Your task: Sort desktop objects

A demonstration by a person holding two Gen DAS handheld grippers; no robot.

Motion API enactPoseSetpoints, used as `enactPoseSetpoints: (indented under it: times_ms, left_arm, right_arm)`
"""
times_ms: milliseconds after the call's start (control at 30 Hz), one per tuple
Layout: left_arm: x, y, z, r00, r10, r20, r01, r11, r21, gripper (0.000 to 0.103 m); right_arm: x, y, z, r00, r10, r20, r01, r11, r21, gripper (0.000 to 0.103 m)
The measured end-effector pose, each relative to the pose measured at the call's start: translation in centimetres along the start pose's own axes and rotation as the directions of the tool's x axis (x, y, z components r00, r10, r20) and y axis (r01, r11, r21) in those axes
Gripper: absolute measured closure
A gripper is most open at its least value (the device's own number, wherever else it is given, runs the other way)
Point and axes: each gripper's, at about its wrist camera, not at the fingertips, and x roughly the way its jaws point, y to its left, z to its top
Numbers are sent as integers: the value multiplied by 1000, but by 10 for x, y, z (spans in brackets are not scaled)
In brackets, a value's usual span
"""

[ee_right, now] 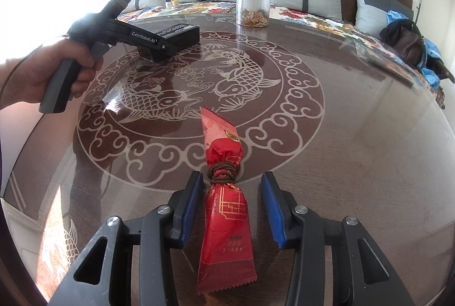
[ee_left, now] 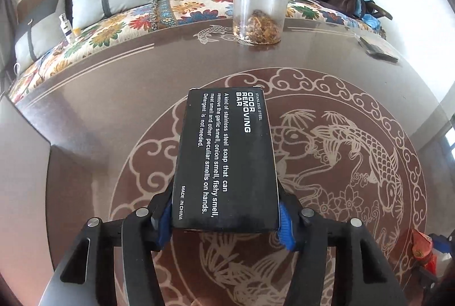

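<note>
My left gripper [ee_left: 226, 218] had its blue pads [ee_left: 285, 223] clamped on the near end of the black box [ee_left: 226, 161], holding it flat and low over the glass table [ee_left: 113, 107], I judged so it could be carried and set down without tipping. My right gripper [ee_right: 231, 209] had its fingers apart on either side of the red packet [ee_right: 224, 235] lying on the table, not yet squeezing, lined up for a grab. Beyond stood the clear jar [ee_right: 253, 3] at the far edge.

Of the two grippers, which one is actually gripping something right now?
The left gripper: clamped on the black box. The right gripper is open around the red packet.
</note>
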Motion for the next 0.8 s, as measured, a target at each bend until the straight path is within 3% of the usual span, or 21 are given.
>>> enactPoseSetpoints:
  times_ms: [100, 400, 700, 733, 767, 800]
  left_arm:
    - [-19, -1, -30, 999, 37, 14, -36, 997, -63, 46]
    - [-93, -23, -146, 997, 80, 19, -77, 990, -121, 46]
    - [-111, -39, -182, 992, 108, 69, -97, 984, -151, 45]
    - [-110, -40, -183, 991, 108, 78, -95, 983, -154, 42]
    - [-110, -42, -184, 992, 100, 82, -87, 985, -148, 38]
    - [-108, -45, -183, 993, 92, 71, -82, 989, -127, 22]
  right_arm:
    - [0, 0, 0, 1000, 0, 0, 0, 1000, 0, 59]
    - [0, 0, 0, 1000, -3, 0, 3, 1000, -1, 59]
    - [0, -3, 0, 1000, -8, -3, 8, 1000, 12, 54]
    - [0, -3, 0, 1000, -12, -3, 12, 1000, 11, 53]
    - [1, -3, 0, 1000, -29, -5, 29, 1000, 12, 46]
    - [2, -5, 0, 999, -48, -11, 49, 999, 24, 34]
